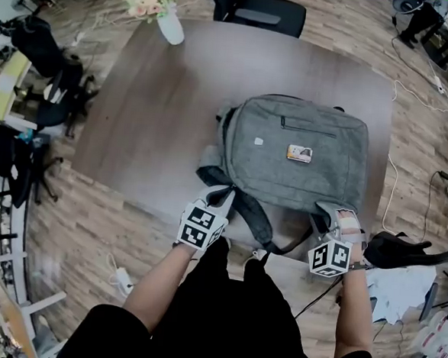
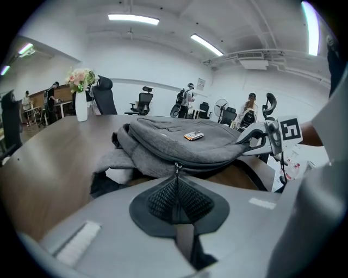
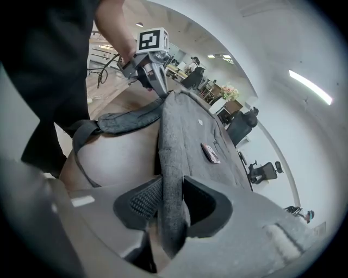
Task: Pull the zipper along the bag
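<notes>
The bag (image 1: 302,153) is matt grey cloth with a rough, felt-like weave; its zipper pull (image 2: 175,167) looks like dull metal. The worktop (image 1: 152,108) is smooth brown wood grain with a soft sheen. The left tongs (image 2: 176,201) have black grid-textured pads (image 2: 160,198) set in matt grey plastic.

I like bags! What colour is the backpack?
Grey. The backpack shows best in the head view.

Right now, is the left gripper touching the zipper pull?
Touching. Left gripper view shows the left gripper shut on the zipper pull at the bag.
</notes>
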Demonstrator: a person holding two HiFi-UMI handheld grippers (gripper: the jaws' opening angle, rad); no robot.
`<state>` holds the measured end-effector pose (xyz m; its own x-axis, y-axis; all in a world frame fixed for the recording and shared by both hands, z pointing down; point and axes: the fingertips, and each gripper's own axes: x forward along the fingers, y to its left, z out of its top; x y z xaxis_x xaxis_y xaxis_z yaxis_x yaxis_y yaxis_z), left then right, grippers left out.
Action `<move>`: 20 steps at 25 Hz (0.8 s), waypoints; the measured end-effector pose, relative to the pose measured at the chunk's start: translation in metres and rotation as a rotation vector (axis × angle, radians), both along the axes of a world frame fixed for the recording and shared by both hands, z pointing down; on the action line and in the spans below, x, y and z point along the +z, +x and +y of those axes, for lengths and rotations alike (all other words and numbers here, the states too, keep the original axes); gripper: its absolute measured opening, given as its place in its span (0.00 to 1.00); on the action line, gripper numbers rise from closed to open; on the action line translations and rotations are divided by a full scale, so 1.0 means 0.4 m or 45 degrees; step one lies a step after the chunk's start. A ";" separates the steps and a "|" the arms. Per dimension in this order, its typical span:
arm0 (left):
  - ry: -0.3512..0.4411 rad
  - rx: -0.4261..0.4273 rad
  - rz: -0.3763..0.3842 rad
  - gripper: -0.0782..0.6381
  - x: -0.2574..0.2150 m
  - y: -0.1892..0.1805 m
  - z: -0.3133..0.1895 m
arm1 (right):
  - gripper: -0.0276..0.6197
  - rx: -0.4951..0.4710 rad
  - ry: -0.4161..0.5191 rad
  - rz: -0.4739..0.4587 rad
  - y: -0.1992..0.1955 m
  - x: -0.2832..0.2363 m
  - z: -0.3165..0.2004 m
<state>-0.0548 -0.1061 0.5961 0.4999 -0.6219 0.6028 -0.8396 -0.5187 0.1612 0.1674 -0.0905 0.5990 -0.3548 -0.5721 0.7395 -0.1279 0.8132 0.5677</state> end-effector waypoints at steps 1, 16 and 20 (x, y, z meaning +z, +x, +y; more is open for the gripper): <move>0.008 -0.001 -0.008 0.15 -0.004 0.004 0.000 | 0.24 0.024 -0.018 -0.013 0.000 -0.002 0.001; 0.233 0.258 -0.345 0.14 -0.115 0.054 0.020 | 0.37 0.045 -0.166 -0.535 -0.442 -0.129 0.002; 0.273 0.378 -0.451 0.15 -0.116 0.083 0.046 | 0.17 0.092 -0.148 -0.564 -0.421 -0.125 0.013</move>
<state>-0.0214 -0.0876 0.5495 0.4619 -0.6125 0.6415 -0.6347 -0.7335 -0.2434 -0.0008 -0.0852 0.5491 -0.6132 -0.5291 0.5865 -0.3960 0.8484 0.3514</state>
